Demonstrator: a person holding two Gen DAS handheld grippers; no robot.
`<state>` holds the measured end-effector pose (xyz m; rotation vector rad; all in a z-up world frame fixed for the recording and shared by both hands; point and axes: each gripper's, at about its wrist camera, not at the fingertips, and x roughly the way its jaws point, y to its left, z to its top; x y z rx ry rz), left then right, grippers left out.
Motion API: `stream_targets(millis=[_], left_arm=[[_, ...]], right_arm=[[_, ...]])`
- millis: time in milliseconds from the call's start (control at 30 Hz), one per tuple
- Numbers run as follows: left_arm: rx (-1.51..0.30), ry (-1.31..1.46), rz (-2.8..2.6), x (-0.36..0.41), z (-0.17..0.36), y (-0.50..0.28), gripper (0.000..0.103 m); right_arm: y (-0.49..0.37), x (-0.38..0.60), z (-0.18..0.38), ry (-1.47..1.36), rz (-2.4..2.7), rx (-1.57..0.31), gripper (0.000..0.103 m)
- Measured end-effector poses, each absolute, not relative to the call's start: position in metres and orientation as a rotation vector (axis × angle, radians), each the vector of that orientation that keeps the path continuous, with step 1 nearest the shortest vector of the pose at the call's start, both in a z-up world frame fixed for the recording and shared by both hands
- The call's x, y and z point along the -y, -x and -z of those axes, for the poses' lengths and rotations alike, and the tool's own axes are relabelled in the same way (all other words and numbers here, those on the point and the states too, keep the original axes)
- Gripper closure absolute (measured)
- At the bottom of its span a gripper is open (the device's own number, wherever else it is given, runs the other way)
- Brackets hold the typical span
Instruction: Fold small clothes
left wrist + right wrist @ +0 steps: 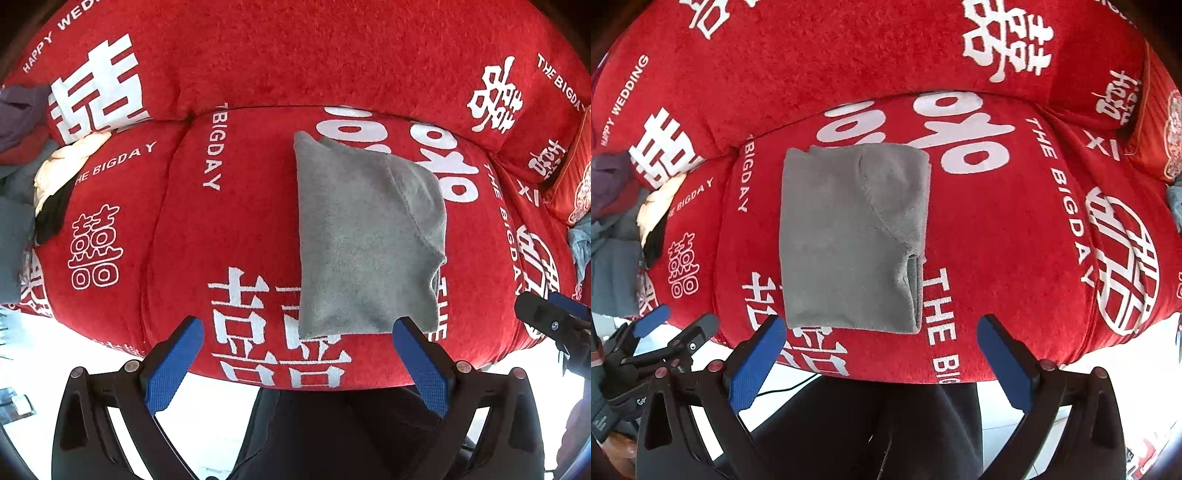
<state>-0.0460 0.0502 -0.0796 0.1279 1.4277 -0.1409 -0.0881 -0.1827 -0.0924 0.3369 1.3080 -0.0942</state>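
Left wrist cam first: my left gripper (297, 332) was spread wide with nothing between the blue pads, hanging just off the front edge of the red sofa cushion (236, 229). The grey garment (365, 240) sat folded into a rough rectangle in the middle of that cushion, its near hem right by the tip of my right-hand finger (406, 332), though I couldn't tell if it was actually touching. Over on the left edge there was a pile of other clothes (40, 173), cream and dark stuff, looking unfolded. The right gripper poked into frame at the far right.

Right wrist cam: right gripper (881, 330) was also wide open and holding nothing, hovering at the cushion's front. Same garment, mostly toward my left finger (768, 332), with the layered edges stacked on its right side.

What worried me: that fleece looked thick and springy, so if I pinched only the top layer for another fold, the stack could peel open. The cushion's plush cover looked grabby too, so dragging instead of lifting would probably bunch the bottom layer. And the near hem sat close to the front edge, so one sloppy tug could slide it off.
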Motion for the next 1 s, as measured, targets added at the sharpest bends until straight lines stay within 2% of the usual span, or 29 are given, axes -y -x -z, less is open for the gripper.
stream_targets(millis=[1000], left_arm=[[-1.424,-0.163,0.141,-0.052,0.074,0.048,0.001]], right_arm=[[0.087,0.169,0.086,-0.313,0.105,-1.315,0.000]])
